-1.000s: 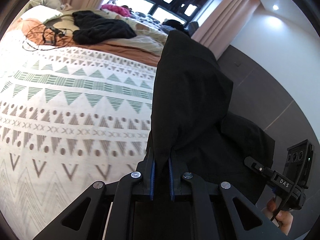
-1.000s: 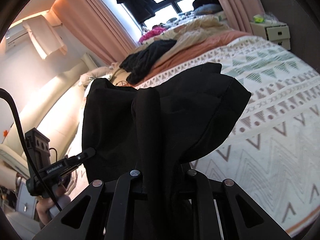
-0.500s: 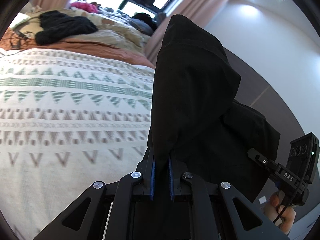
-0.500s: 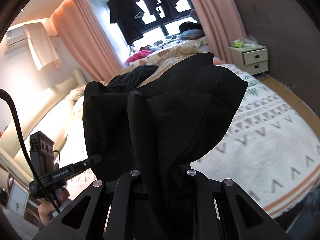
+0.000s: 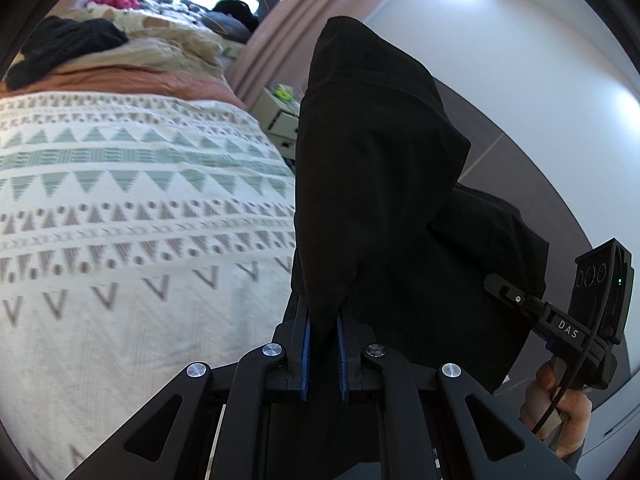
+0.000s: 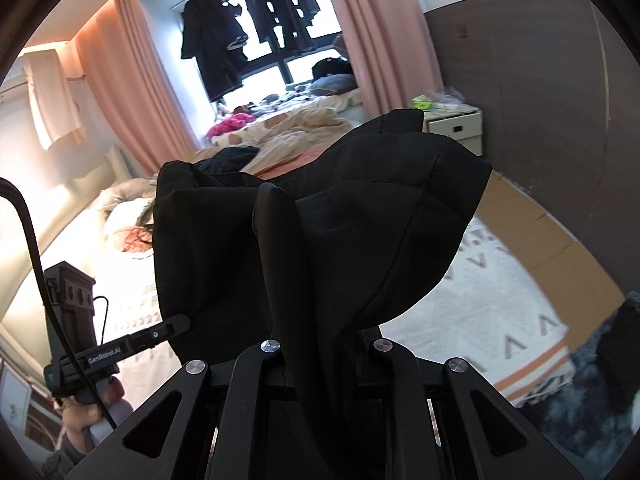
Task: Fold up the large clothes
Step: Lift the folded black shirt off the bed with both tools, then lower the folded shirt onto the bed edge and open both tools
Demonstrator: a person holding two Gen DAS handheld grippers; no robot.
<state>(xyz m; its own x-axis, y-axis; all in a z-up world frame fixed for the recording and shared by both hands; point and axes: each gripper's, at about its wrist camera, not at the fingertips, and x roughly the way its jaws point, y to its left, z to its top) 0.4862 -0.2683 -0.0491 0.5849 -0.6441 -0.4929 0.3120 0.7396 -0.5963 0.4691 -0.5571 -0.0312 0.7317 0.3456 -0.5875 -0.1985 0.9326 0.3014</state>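
Observation:
A large black garment (image 5: pixel 380 168) hangs bunched in the air between both grippers, beside the bed. My left gripper (image 5: pixel 323 314) is shut on a fold of it, blue pads (image 5: pixel 306 340) pressed against the cloth. In the right wrist view the same garment (image 6: pixel 360 240) drapes over my right gripper (image 6: pixel 324 338), which is shut on it, fingertips buried in cloth. Each view shows the other gripper biting the garment's edge: the right gripper (image 5: pixel 496 283) at far right, the left gripper (image 6: pixel 180 322) at lower left, each held by a hand (image 6: pixel 88 420).
A bed with a white patterned cover (image 5: pixel 120 220) fills the left. Another dark garment (image 5: pixel 60 48) and rumpled bedding (image 6: pixel 304 128) lie at its far end. A white bedside drawer unit (image 6: pixel 456 126) stands by the brown wall. Clothes (image 6: pixel 212 52) hang at the window.
Both grippers have carried the black garment sideways and upward along the bed. The bed has slid left and lower in view; the wall and drawer unit have come in. Both grips are unchanged.

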